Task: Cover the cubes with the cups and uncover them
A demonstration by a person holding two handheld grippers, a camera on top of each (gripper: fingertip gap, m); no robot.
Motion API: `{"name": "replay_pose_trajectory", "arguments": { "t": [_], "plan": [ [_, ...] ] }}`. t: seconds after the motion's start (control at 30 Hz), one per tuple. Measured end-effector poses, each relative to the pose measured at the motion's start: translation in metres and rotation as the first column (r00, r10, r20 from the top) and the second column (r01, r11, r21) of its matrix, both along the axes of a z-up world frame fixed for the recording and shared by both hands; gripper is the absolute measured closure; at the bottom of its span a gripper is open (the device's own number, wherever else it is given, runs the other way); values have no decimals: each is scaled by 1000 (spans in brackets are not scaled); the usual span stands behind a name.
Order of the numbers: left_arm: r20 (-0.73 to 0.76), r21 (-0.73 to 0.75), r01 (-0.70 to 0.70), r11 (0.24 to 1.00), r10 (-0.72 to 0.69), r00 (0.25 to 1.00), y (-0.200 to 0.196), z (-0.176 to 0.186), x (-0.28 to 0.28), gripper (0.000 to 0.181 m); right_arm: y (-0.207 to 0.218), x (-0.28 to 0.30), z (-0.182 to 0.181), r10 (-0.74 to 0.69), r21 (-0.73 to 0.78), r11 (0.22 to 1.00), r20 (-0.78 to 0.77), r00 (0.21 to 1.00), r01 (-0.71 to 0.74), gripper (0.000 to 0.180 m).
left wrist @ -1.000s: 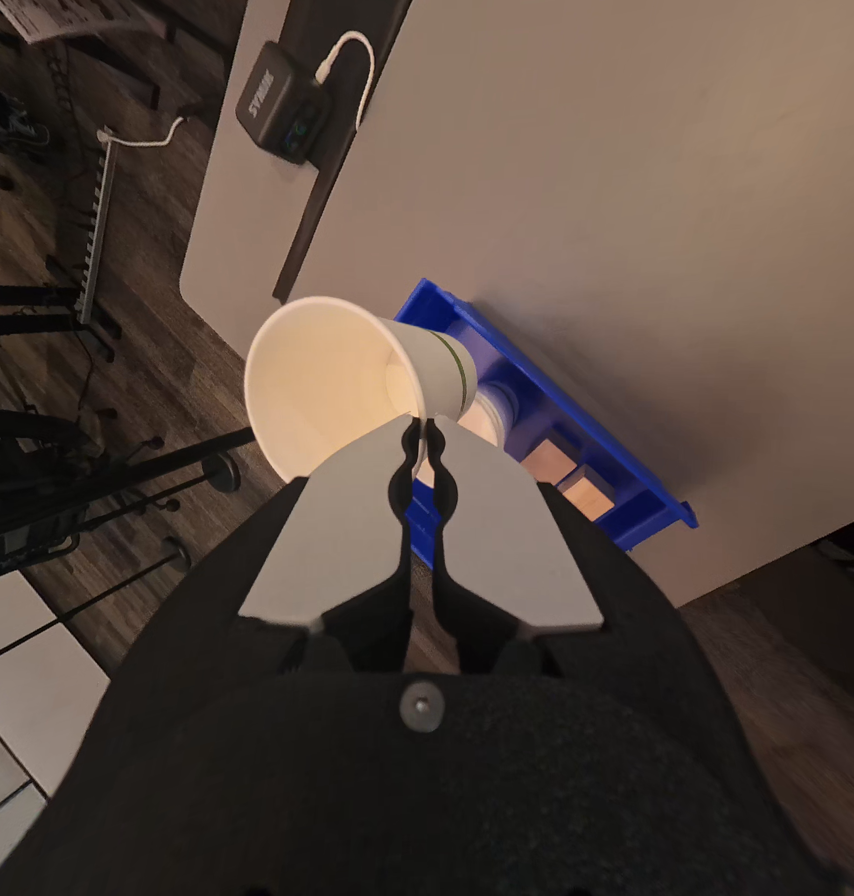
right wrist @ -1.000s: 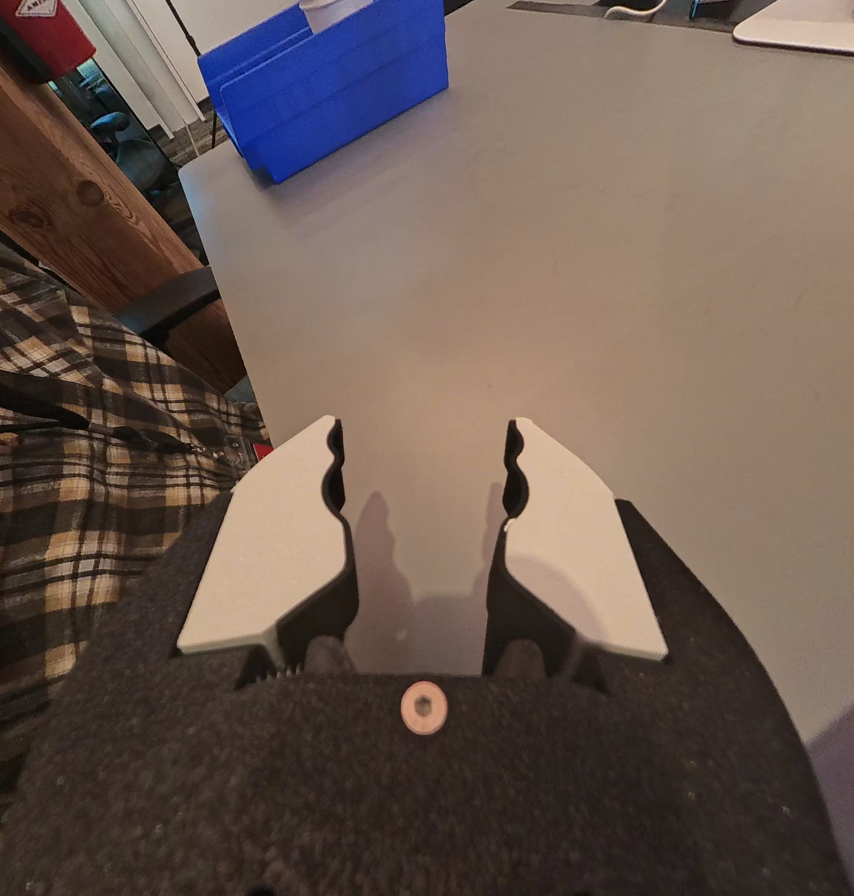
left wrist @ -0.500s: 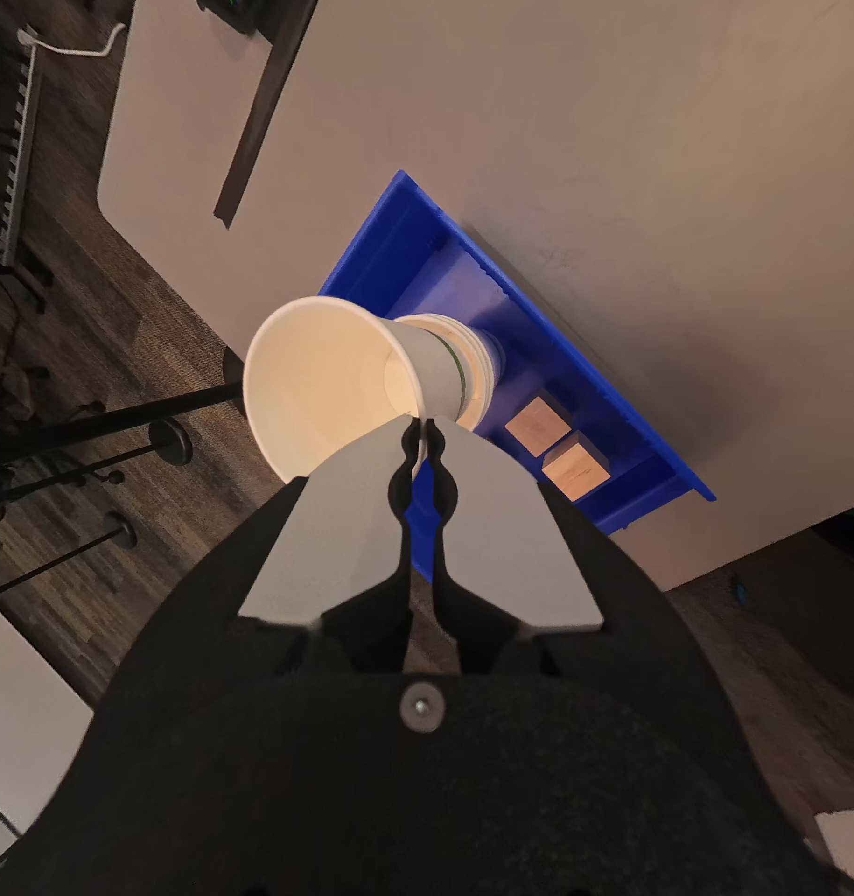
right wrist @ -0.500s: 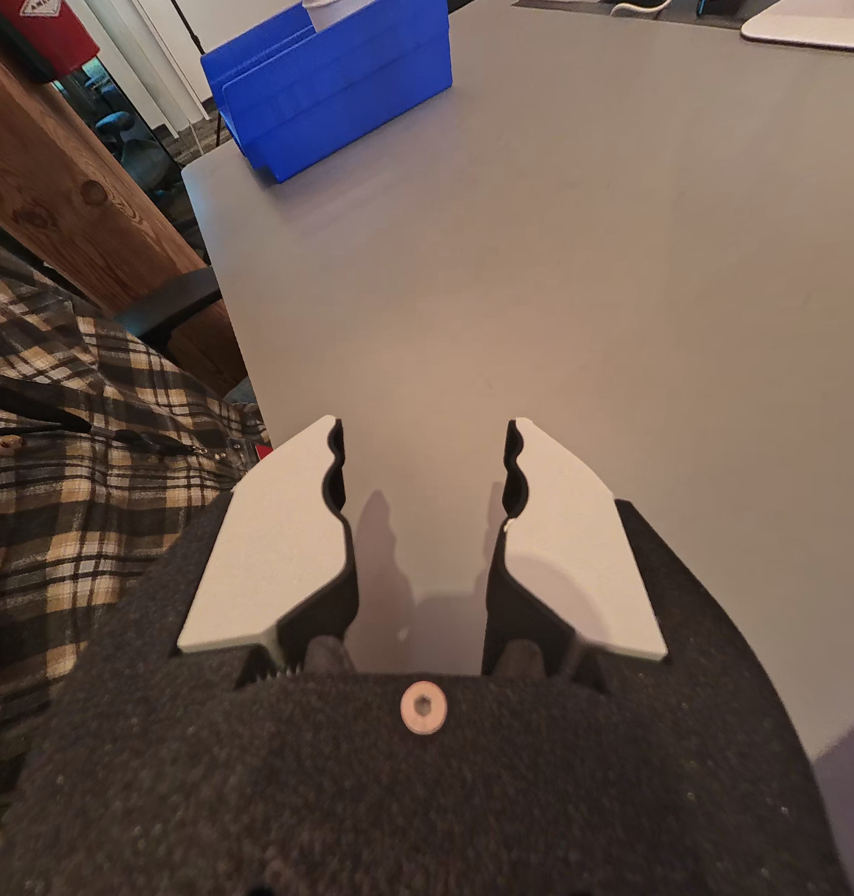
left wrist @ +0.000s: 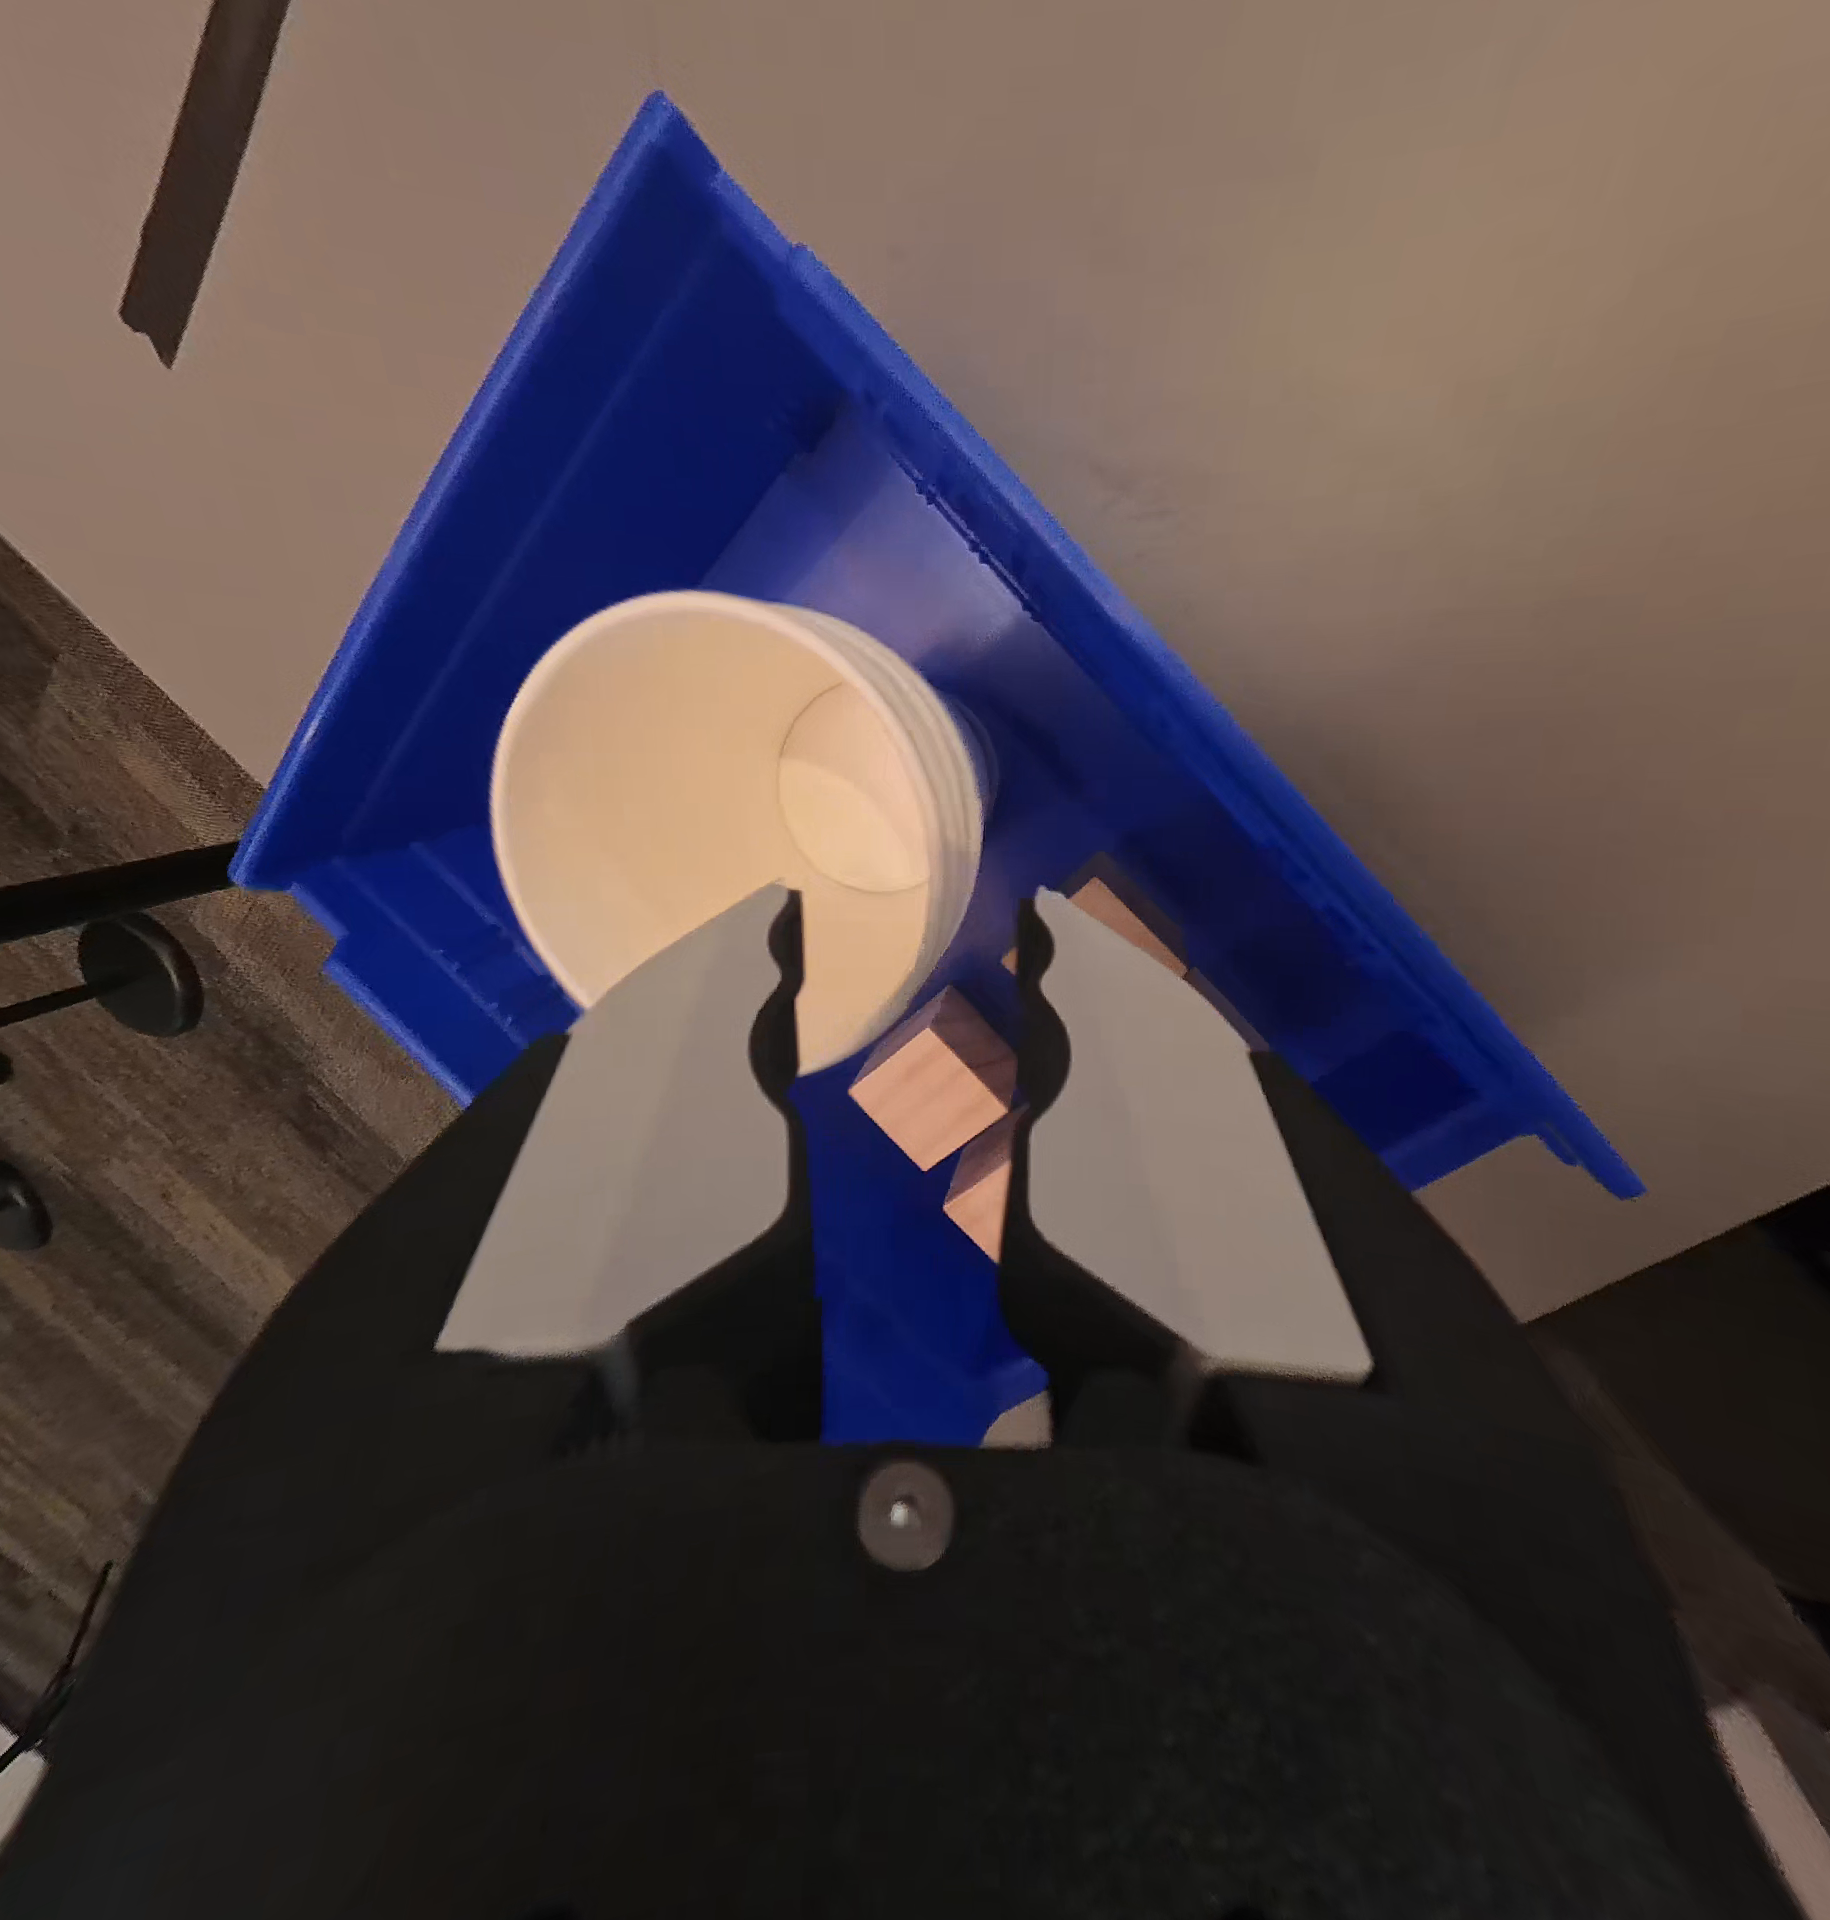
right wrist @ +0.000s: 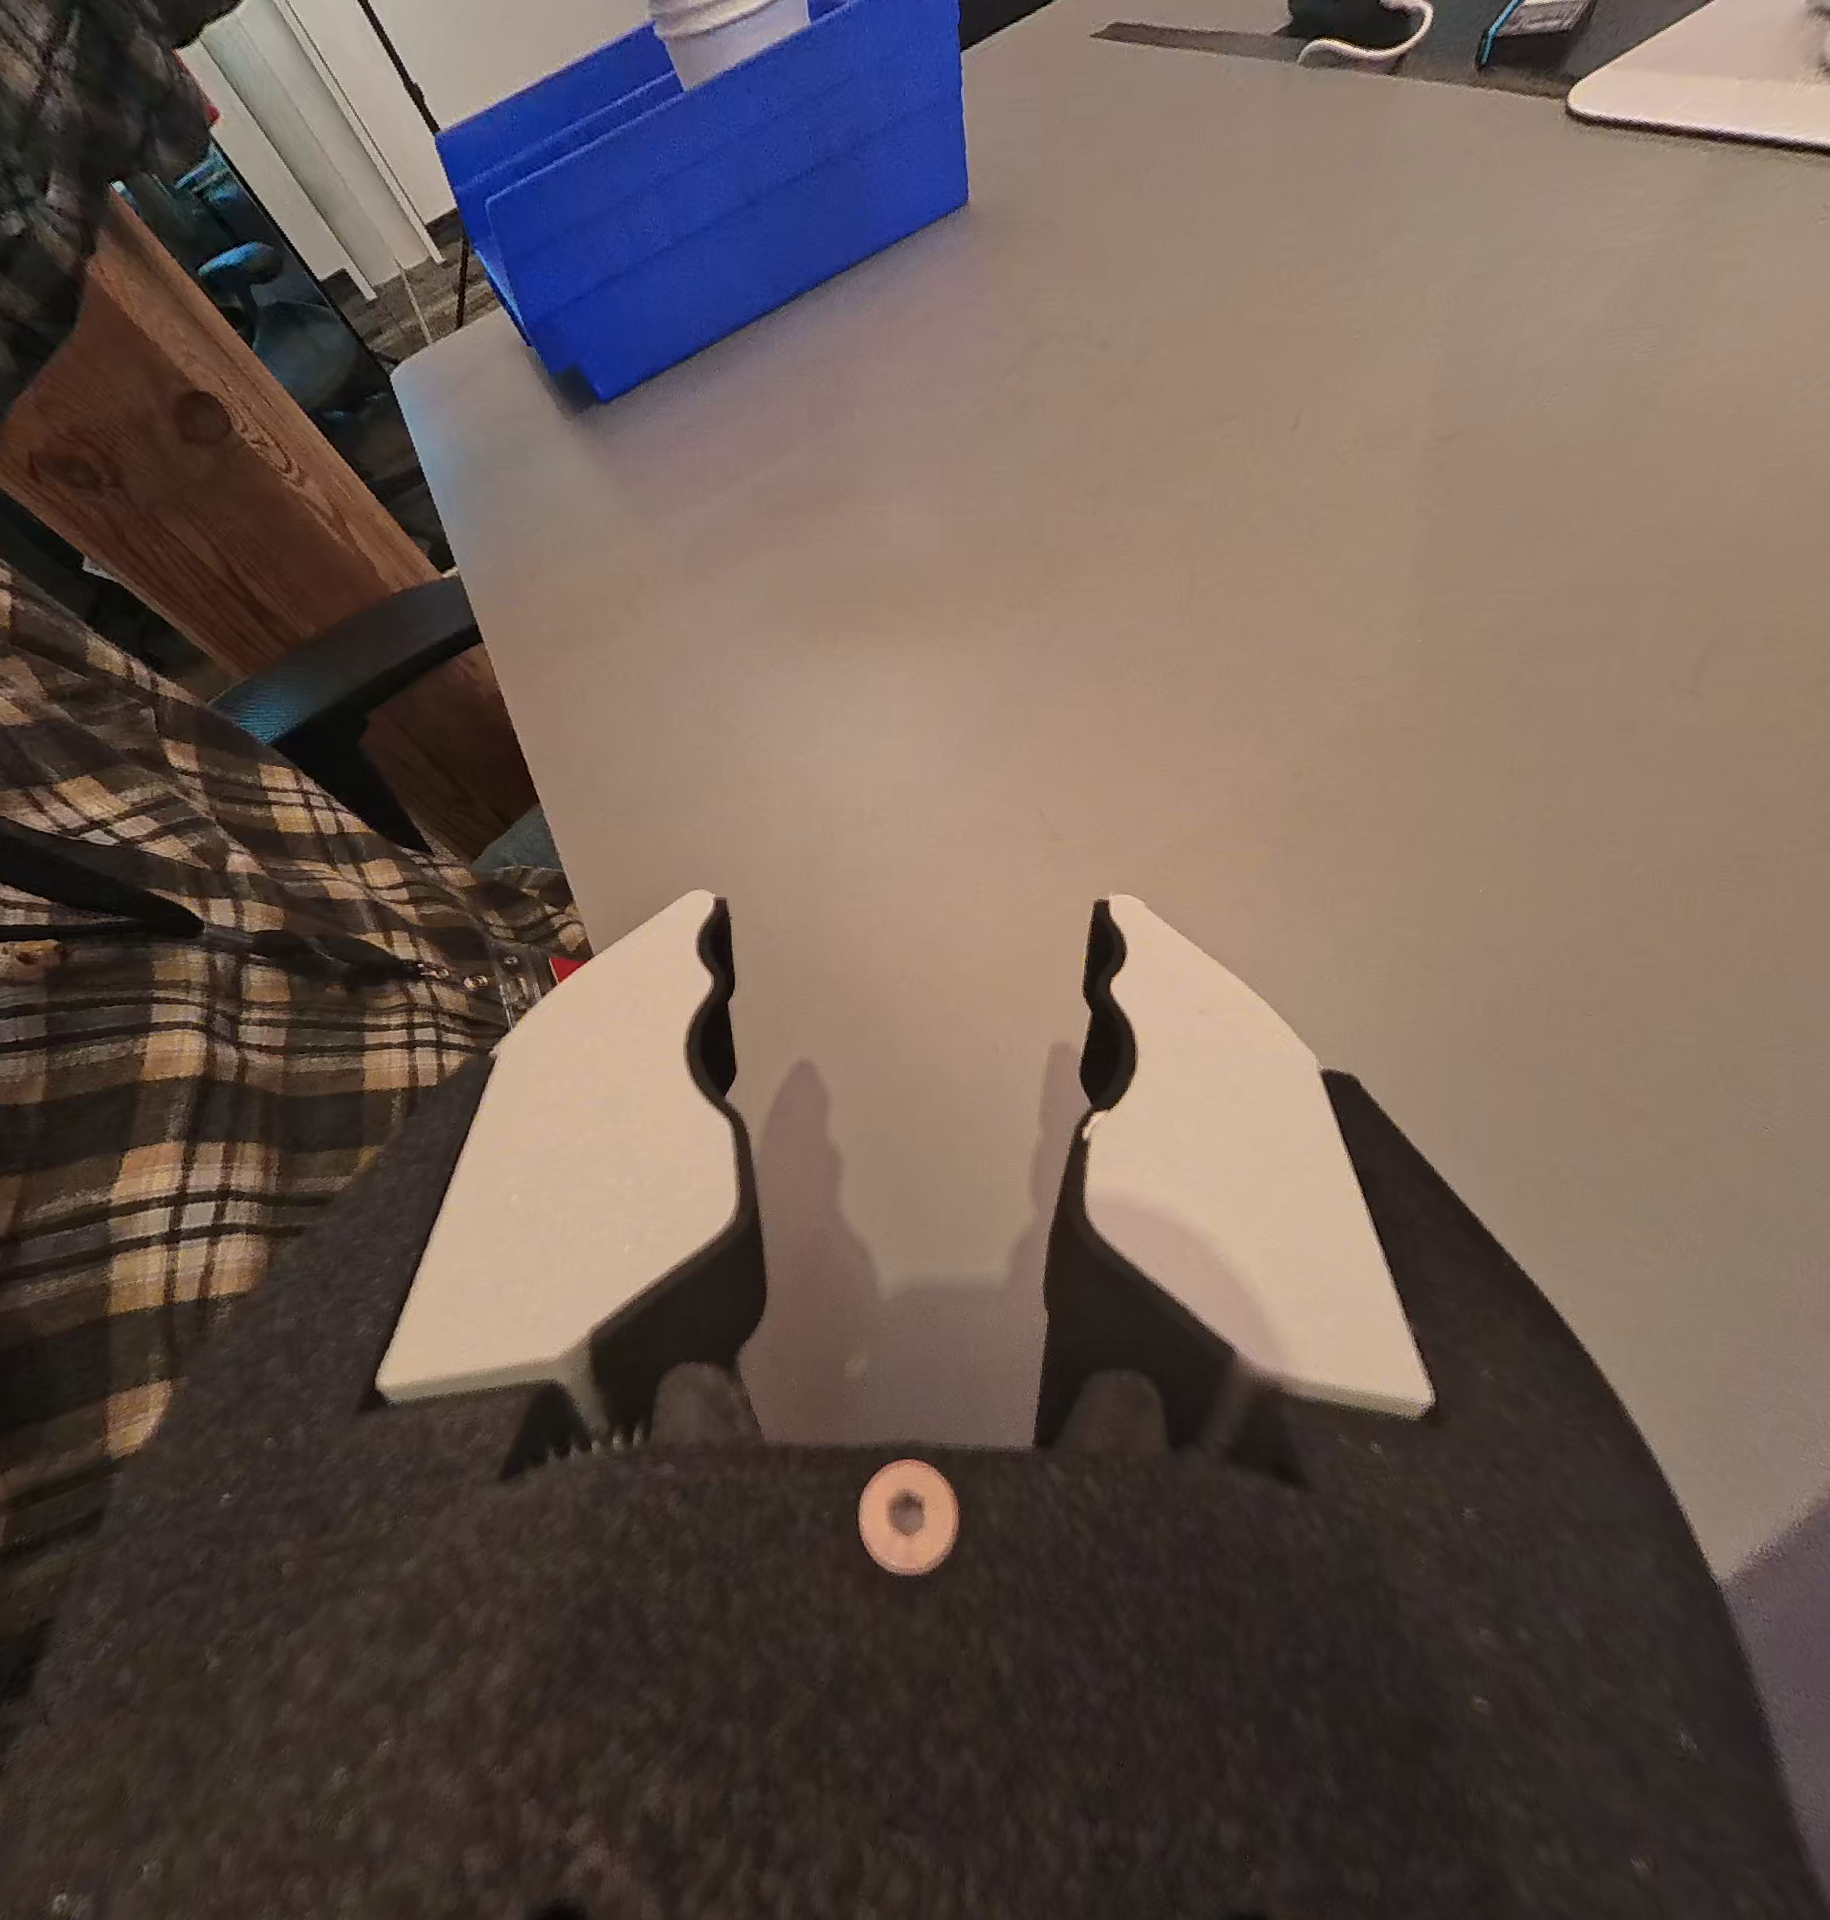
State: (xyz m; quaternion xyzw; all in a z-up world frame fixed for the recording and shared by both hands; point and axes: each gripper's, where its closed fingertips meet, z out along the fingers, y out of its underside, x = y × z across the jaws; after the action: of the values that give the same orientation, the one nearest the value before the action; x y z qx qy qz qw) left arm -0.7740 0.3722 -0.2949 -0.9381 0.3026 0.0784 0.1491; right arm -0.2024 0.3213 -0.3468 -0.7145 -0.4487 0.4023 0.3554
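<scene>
Cups [left wrist: 745, 821] sit stacked beside cubes [left wrist: 932, 1091] inside blue bin [left wrist: 620, 416].

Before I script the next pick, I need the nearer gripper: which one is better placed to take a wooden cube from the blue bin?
Left. The left gripper hangs open directly over the blue bin, wooden cubes just beyond its fingertips. The right gripper is open too, but far across the table.

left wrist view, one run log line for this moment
left tool: open above blue bin | paper cup stack: in bin | wooden cubes: in bin, uncovered | right tool: open over table
</scene>
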Motion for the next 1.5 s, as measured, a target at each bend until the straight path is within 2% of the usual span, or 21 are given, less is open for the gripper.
{"name": "replay_pose_trajectory", "arguments": {
  "t": [0.03,0.17,0.27,0.33,0.5,0.7,0.83,0.93,1.0,1.17,1.5],
  "plan": [
    [8,19,-4,1000,4,1000,-1,4,-3,137,0,0,1,-2,2,1000,-3,1000,2,115],
    [54,123,-24,992,17,998,-5,37,-19,118,1,0,3,-2,6,1000,-17,1000,2,115],
    [64,160,-12,987,2,998,-19,54,-29,116,0,-3,3,10,2,1000,-31,999,-9,114],
    [81,150,-20,989,8,997,-31,52,-34,116,0,-6,2,14,-1,1000,-35,999,-14,114],
    [92,123,-58,991,47,995,-59,25,-46,119,-1,-9,-1,25,-6,1000,-28,999,-25,114],
    [150,159,-247,956,224,963,-82,-11,-40,122,-1,-9,3,20,0,1000,-25,999,-20,114],
    [305,192,-497,846,430,850,-95,-19,-26,126,0,-11,3,21,-6,1000,-26,999,-21,114],
    [380,164,-603,781,514,769,-104,-27,-14,120,0,-17,3,37,-10,999,-23,999,-37,114],
    [398,136,-636,760,546,737,-107,-34,-5,120,-1,-21,4,49,-10,999,-18,999,-49,112],
    [304,25,-682,731,644,702,-114,-64,2,116,-4,-23,8,66,-2,998,-2,998,-66,111],
    [200,-84,-689,720,689,696,-104,-93,11,116,-8,-16,10,55,1,999,-9,998,-55,110]
  ]
}}
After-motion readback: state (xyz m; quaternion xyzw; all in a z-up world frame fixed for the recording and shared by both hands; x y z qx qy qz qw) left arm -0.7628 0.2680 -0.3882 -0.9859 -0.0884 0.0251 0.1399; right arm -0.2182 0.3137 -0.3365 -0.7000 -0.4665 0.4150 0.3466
